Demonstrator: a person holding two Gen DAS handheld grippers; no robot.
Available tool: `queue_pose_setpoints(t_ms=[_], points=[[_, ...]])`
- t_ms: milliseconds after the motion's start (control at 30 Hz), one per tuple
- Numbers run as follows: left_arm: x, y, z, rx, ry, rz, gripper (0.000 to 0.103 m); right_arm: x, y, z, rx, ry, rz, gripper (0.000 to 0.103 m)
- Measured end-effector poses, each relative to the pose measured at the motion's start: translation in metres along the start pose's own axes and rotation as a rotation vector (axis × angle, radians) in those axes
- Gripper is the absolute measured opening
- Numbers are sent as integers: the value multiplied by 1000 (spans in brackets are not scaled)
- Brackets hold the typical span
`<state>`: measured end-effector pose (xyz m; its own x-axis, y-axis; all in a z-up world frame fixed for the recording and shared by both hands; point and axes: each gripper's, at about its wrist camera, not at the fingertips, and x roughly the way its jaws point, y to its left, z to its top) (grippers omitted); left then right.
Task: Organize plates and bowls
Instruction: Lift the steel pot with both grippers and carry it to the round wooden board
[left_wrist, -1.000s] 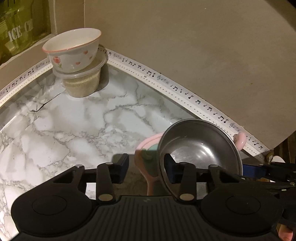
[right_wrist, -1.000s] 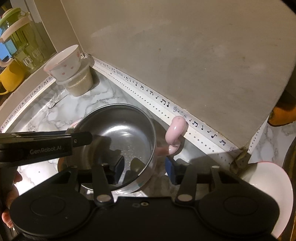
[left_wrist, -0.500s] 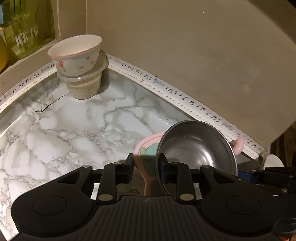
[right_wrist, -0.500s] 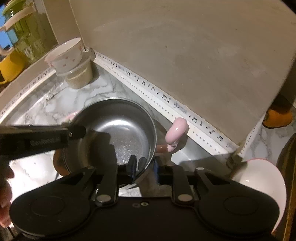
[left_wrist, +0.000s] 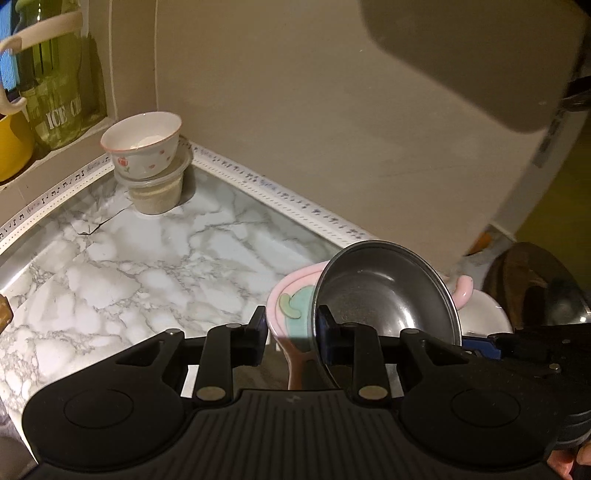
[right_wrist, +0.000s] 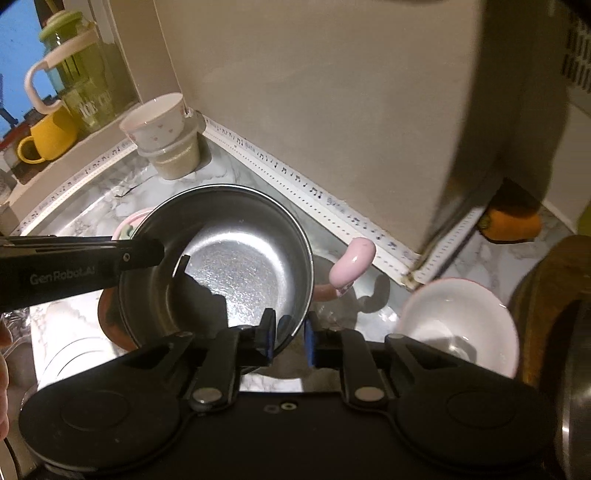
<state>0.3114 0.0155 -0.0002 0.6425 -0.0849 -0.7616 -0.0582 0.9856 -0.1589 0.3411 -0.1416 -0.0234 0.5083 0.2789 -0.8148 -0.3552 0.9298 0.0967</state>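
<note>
A steel bowl (left_wrist: 384, 295) (right_wrist: 236, 258) sits nested in a pink dish (left_wrist: 286, 295) with a bean-shaped pink handle (right_wrist: 352, 262). My left gripper (left_wrist: 291, 332) is shut across the near rim, one pad outside the pink dish and the other inside the steel bowl. My right gripper (right_wrist: 290, 334) is shut on the steel bowl's rim on the opposite side. The left gripper's black body (right_wrist: 74, 266) crosses the right wrist view. The pair hangs tilted a little above the marble counter (left_wrist: 166, 266).
A white floral bowl (left_wrist: 142, 147) rests on a clear tub (left_wrist: 157, 192) in the far corner. A white bowl with a pink rim (right_wrist: 458, 325) stands on the right, next to a dark wooden item (right_wrist: 546, 295). A yellow mug (right_wrist: 48, 136) and a green jar (right_wrist: 81, 81) occupy the ledge.
Both grippers closed on the rim of the nested bowl and dish. The pair then rose off the counter, and the corner bowl now looks farther away.
</note>
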Motion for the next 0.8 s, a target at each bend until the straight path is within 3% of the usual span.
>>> queue_pose_setpoints(t_ms=[467, 800], points=[[-54, -83, -5, 93, -72, -130, 27, -98, -39, -24, 7, -86, -88, 16], [-60, -162, 0, 202, -71, -212, 27, -145, -93, -44, 88, -90, -180, 16]])
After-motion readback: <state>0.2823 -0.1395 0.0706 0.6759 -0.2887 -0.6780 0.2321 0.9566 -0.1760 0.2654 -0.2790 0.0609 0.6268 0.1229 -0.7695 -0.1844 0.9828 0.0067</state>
